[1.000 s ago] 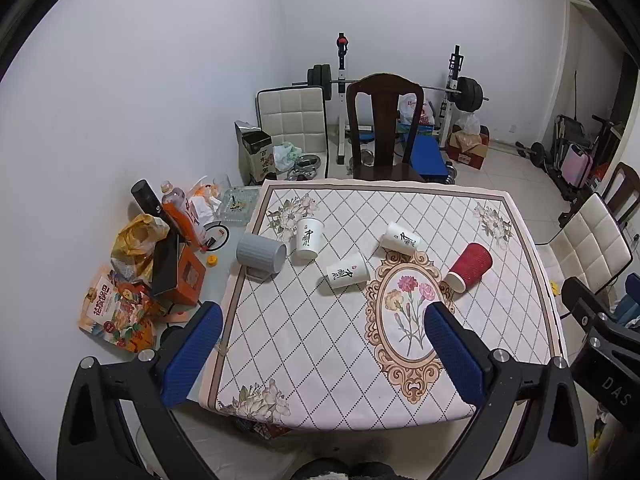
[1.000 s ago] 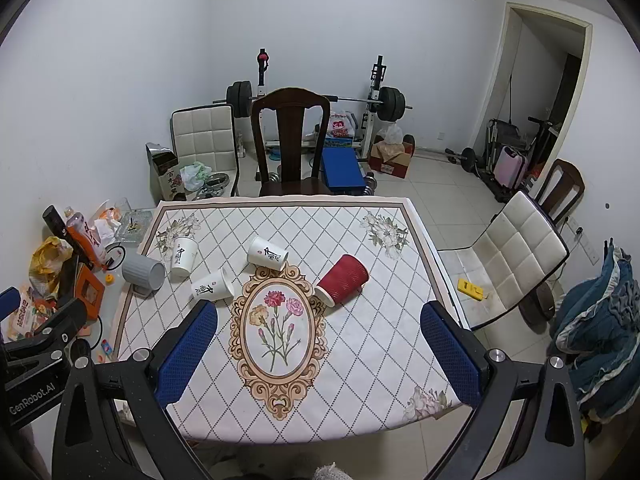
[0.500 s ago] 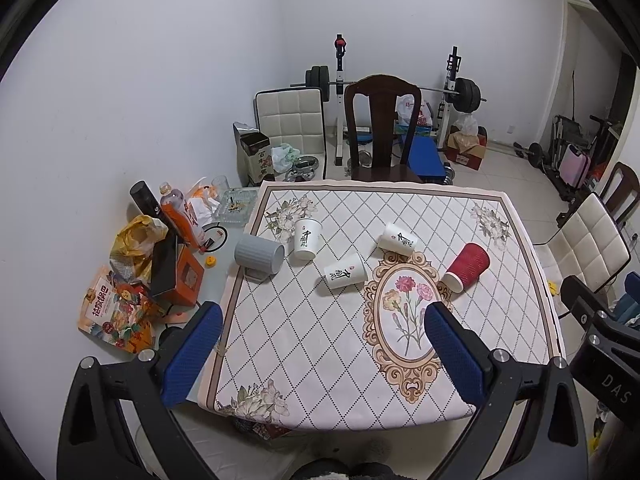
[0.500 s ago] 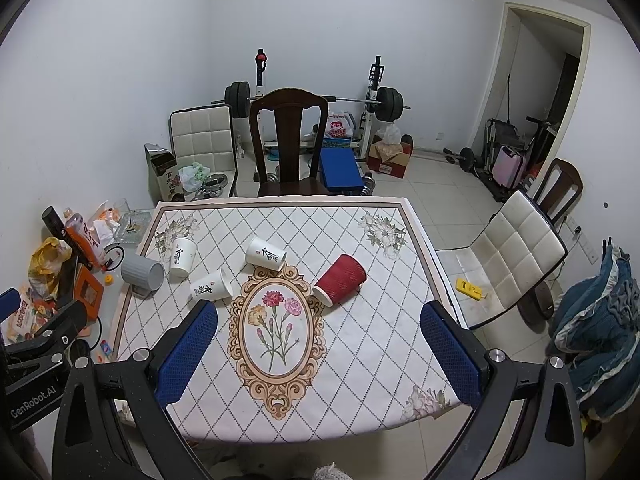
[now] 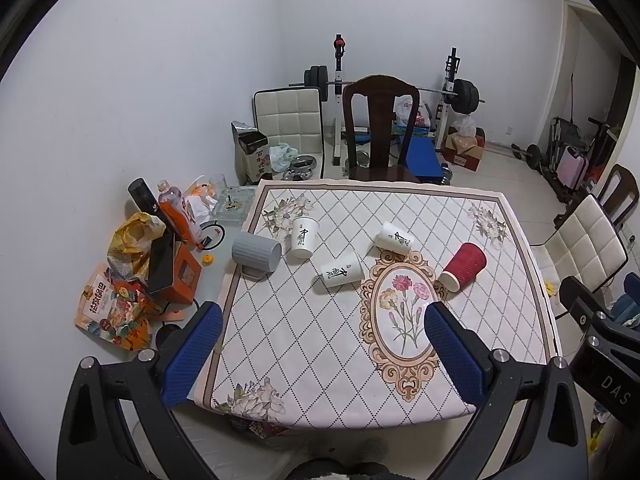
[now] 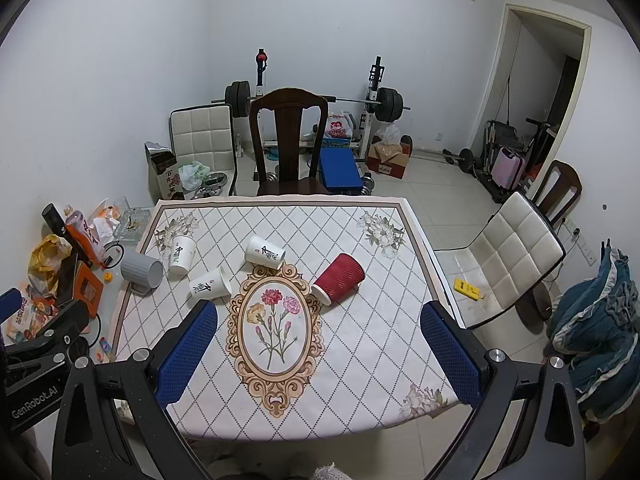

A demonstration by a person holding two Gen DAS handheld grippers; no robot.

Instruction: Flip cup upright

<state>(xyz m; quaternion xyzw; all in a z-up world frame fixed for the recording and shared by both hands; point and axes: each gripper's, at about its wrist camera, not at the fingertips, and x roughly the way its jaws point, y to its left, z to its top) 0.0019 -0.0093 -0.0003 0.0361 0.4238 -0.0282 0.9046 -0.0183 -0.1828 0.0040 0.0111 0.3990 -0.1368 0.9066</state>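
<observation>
A red ribbed cup (image 5: 464,266) (image 6: 338,279) lies on its side on the patterned tablecloth (image 5: 304,340) (image 6: 360,344), right of centre. Two white paper cups lie on their sides near the middle (image 5: 342,269) (image 5: 394,237), also in the right wrist view (image 6: 210,287) (image 6: 264,252). A third white cup (image 5: 303,237) (image 6: 182,254) stands inverted at the left. A grey ribbed cup (image 5: 256,252) (image 6: 141,271) lies on its side at the cloth's left edge. My left gripper (image 5: 320,350) and right gripper (image 6: 318,350) are open and empty, high above the near edge.
Snack bags, bottles and an orange box (image 5: 176,272) clutter the table's left strip. A dark wooden chair (image 5: 380,128) stands at the far side, white chairs (image 6: 516,256) to the right, a weight bench (image 6: 340,164) behind.
Both views have shifted slightly: the table and cups sit a little higher in frame. No cup has moved; both grippers stay open.
</observation>
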